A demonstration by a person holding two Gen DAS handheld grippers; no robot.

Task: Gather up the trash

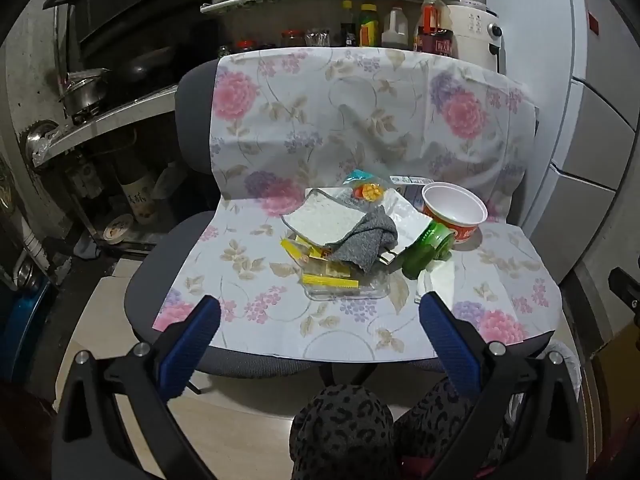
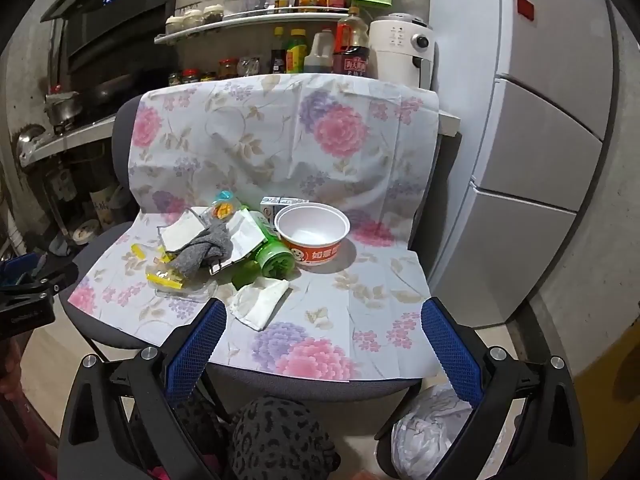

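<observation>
The trash lies in a loose heap on the seat of an office chair (image 1: 152, 280) draped with a floral cloth (image 1: 360, 120). At the right of the heap an empty instant-noodle bowl (image 2: 313, 232) stands upright, white inside and orange outside. Touching its left side, a green bottle (image 2: 272, 258) lies on its side with its base turned toward the right wrist camera. Just in front of the bottle rests a crumpled white tissue (image 2: 260, 300). Left of the bottle a grey rag (image 1: 366, 240) is bunched over a white pad (image 1: 324, 218), with yellow wrappers (image 1: 328, 280) and clear plastic packaging spread under and in front of them. Small cartons (image 2: 280, 202) stand behind the bowl.

The left hand-held gripper (image 1: 320, 308) hovers at the seat's front edge, its blue-padded fingers (image 1: 192, 340) spread wide apart and holding nothing; the wrappers lie just beyond its fingertips. The right hand-held gripper (image 2: 323, 312) is likewise wide open and empty, with the tissue beside its left finger and the bowl farther ahead.

A bin lined with a white bag (image 2: 432, 432) sits on the floor below the right gripper.
</observation>
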